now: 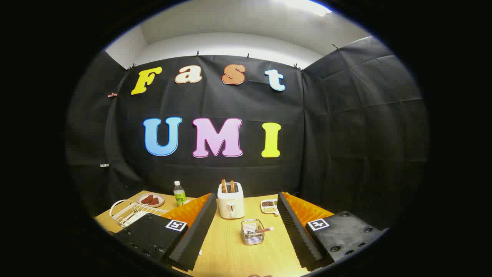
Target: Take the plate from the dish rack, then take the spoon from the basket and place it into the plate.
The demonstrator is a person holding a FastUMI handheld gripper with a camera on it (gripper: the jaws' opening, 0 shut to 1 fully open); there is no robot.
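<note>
Gripper view
Gripper (246,231): fingers spread wide, nothing pinched; ridged black pads (198,231) angled outward, orange backing behind.
Between the fingers: wire mesh basket (252,232) just ahead, upright on the wooden table (230,254).
Spoon (262,231): lying in the basket, handle poking out over the rim toward the right finger; long axis roughly crosswise to the fingers, slightly raised at the right end.
Dish rack (130,212): white wire, off beyond the left finger, well apart from the basket; partly hidden by the finger's black body. Plate in it: too hidden to tell.
Key relation: rack lies to the left of the line of the fingers, so first move likely a swing left, past the left finger's blind side.
Beyond: white toaster (231,200) with two slices, straight ahead past the basket; bottle (179,193) and small plate of brown pieces (150,200) behind the rack; divided snack dish (269,206) near the right finger.
Open room: bare tabletop around the basket; tighter near rack and bottle.
</note>
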